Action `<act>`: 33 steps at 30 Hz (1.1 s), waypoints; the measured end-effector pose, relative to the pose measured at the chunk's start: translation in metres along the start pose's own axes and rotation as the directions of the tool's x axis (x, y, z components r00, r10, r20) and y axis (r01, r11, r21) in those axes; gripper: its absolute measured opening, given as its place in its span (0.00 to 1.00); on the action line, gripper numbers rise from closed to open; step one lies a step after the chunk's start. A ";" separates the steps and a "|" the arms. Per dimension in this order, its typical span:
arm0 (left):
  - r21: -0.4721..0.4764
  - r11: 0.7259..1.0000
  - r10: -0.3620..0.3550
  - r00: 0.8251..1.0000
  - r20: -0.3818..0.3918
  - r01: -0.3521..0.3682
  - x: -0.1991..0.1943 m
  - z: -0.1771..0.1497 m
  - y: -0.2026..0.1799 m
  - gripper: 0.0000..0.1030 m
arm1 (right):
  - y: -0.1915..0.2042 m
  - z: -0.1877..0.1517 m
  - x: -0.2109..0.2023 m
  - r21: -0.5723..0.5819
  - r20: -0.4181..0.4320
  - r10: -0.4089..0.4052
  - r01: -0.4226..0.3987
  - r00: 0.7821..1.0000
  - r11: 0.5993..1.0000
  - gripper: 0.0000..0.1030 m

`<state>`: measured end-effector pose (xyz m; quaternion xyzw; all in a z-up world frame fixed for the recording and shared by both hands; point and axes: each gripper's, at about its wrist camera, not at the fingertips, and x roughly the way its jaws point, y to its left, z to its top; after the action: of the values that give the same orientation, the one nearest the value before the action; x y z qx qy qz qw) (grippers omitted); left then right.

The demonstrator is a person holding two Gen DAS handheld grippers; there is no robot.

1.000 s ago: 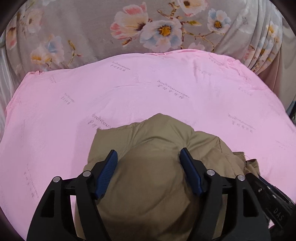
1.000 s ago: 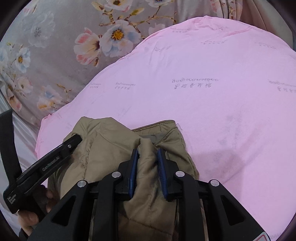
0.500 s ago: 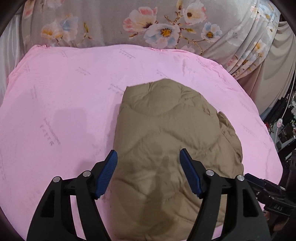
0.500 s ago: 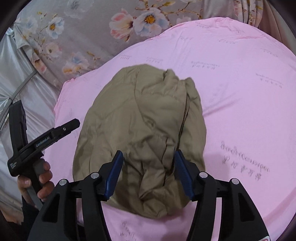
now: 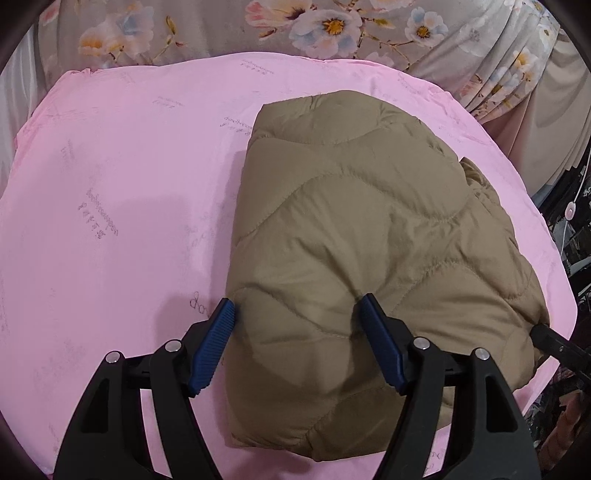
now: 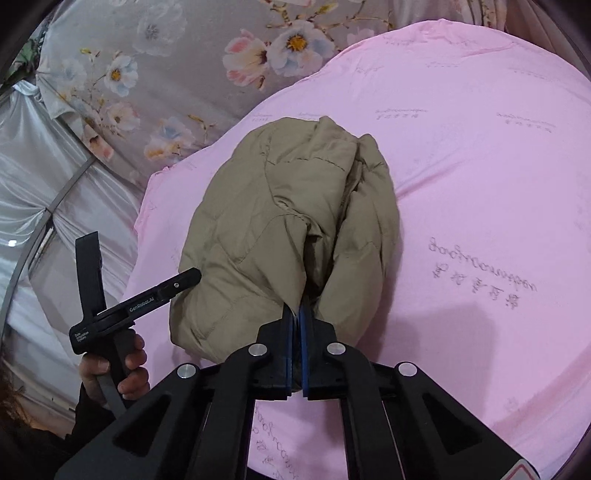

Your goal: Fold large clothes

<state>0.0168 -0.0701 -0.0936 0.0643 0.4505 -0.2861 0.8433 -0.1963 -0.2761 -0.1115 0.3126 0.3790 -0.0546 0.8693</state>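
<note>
Seen from the left wrist, the khaki quilted jacket (image 5: 362, 236) lies as a puffy, wavy-stitched bundle on the smooth pink sheet (image 5: 122, 206), floral fabric (image 5: 295, 29) behind. The left gripper (image 5: 297, 319) stands wide, ribbed blue pads straddling the jacket's near edge. From the right wrist, the right gripper (image 6: 296, 314) is pinched onto a jacket (image 6: 280, 229) fold, layered creases bunching toward it.
</note>
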 end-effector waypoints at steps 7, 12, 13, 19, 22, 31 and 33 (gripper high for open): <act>0.048 0.996 0.072 0.997 0.007 -0.072 0.006 -0.008 -0.007 0.68 | 0.027 -0.009 0.050 -0.129 -0.086 -0.198 0.186 0.976 0.974 0.03; 0.052 0.995 0.083 0.997 -0.006 -0.082 0.015 -0.008 -0.007 0.72 | 0.021 -0.003 0.068 -0.100 -0.128 -0.187 0.175 0.974 0.979 0.04; 0.046 0.996 0.077 0.997 -0.014 -0.076 0.018 -0.008 -0.005 0.73 | 0.018 -0.002 0.069 -0.085 -0.131 -0.174 0.163 0.976 0.983 0.04; -0.004 1.000 0.027 0.999 -0.040 -0.028 0.029 -0.008 0.005 0.77 | -0.008 0.000 0.072 0.011 -0.152 -0.079 0.081 0.985 0.997 0.01; 0.022 0.998 0.055 0.998 -0.022 -0.054 0.029 -0.010 0.000 0.77 | -0.021 0.001 0.072 0.049 -0.163 -0.041 0.049 0.986 0.998 0.00; 0.037 0.996 0.076 0.997 0.003 -0.076 0.030 -0.012 -0.006 0.77 | -0.012 0.007 0.074 0.024 -0.151 -0.085 0.089 0.985 0.996 0.00; 0.043 0.995 0.085 0.996 0.013 -0.085 0.030 -0.012 -0.009 0.77 | -0.009 0.006 0.076 0.030 -0.139 -0.090 0.095 0.986 0.995 0.00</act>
<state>0.0163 -0.0856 -0.1237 0.1003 0.4361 -0.2602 0.8556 -0.1417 -0.2763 -0.1656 0.3136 0.4510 -0.0801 0.8318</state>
